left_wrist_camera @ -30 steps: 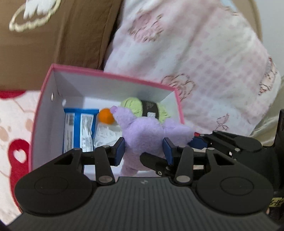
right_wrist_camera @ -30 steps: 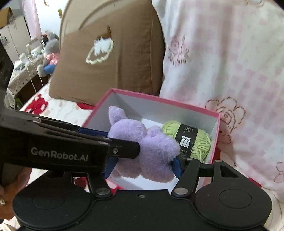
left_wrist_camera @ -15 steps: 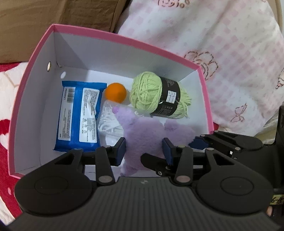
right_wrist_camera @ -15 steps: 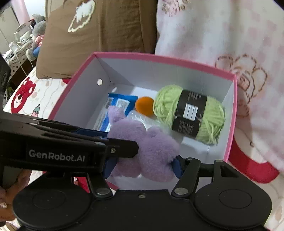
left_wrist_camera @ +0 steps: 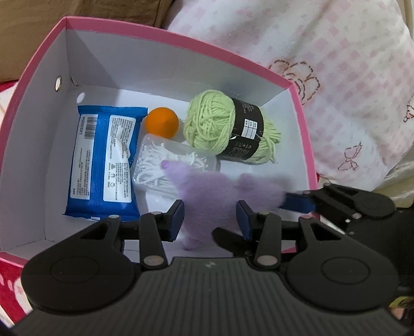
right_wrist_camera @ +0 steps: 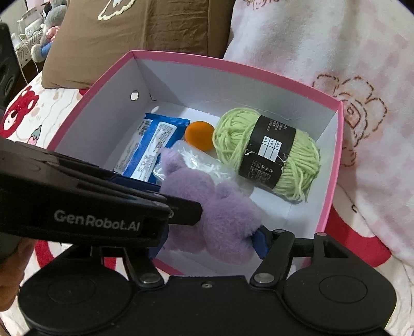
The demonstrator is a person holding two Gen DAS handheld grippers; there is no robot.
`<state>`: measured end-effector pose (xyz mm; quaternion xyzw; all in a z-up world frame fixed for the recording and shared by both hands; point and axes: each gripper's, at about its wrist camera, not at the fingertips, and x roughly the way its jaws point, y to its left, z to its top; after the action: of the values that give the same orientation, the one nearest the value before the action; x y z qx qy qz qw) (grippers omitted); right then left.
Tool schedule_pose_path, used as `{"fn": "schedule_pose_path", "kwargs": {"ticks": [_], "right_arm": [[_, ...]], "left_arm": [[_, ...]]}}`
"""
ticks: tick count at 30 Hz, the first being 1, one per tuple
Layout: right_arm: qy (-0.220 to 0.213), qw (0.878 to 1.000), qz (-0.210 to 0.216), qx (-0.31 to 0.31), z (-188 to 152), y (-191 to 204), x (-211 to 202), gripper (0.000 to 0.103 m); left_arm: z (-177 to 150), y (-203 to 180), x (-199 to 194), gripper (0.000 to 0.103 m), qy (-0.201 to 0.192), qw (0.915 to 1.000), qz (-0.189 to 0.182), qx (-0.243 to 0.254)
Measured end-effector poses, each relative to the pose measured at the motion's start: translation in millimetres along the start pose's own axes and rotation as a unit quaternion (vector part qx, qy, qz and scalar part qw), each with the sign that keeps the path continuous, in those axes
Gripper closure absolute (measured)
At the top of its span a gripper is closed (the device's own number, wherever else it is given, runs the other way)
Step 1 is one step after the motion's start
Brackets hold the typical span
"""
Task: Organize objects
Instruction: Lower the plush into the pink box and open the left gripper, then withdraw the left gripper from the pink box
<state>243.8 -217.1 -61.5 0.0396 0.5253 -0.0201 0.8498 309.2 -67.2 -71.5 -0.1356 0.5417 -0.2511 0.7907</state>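
Note:
A purple plush toy [left_wrist_camera: 212,196] hangs low inside the pink box [left_wrist_camera: 181,38], at its near side. My left gripper [left_wrist_camera: 210,219] is shut on the plush toy, its blue pads pressing both flanks. From the right side my right gripper [right_wrist_camera: 209,243] also clasps the plush toy [right_wrist_camera: 220,222]; its jaws are opening, and the right pad still touches the fur. Its left pad is hidden behind the left gripper's body. Under the toy lie a blue wipes pack [left_wrist_camera: 103,165], an orange ball [left_wrist_camera: 161,125], a green yarn skein [left_wrist_camera: 214,124] and a clear bag of white pieces [left_wrist_camera: 160,165].
The box [right_wrist_camera: 233,64] sits on a bedsheet with red bear prints [right_wrist_camera: 23,106]. A brown cushion [right_wrist_camera: 142,31] and a pink checked pillow [left_wrist_camera: 336,77] lean behind it. A grey stuffed animal [right_wrist_camera: 49,20] sits far off at the upper left.
Both grippers have sunk with the plush toy from above the box rim down into the box. The box's contents have come into full view.

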Motion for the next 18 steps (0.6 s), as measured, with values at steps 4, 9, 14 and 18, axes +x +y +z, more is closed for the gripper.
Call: {"fn": "schedule_pose_path", "kwargs": {"ticks": [4, 9, 14, 18], "right_arm": [[-0.006, 1.000, -0.017, -0.016, -1, -2, -5, 0.027], [-0.010, 1.000, 0.013, 0.012, -10, -12, -12, 0.027], [-0.040, 0.999, -0.009, -0.010, -19, -7, -27, 0.028], [-0.069, 0.998, 0.007, -0.004, -29, -11, -52, 0.027]], "left_arm": [[-3, 1, 8, 0.064, 0.004, 0.9999, -0.012, -0.005], [-9, -4, 14, 0.065, -0.008, 0.9996, -0.024, -0.008], [-12, -14, 0, 0.065, -0.030, 0.9994, -0.019, 0.002], [-15, -23, -21, 0.065, -0.038, 0.9984, 0.004, 0.041]]}}
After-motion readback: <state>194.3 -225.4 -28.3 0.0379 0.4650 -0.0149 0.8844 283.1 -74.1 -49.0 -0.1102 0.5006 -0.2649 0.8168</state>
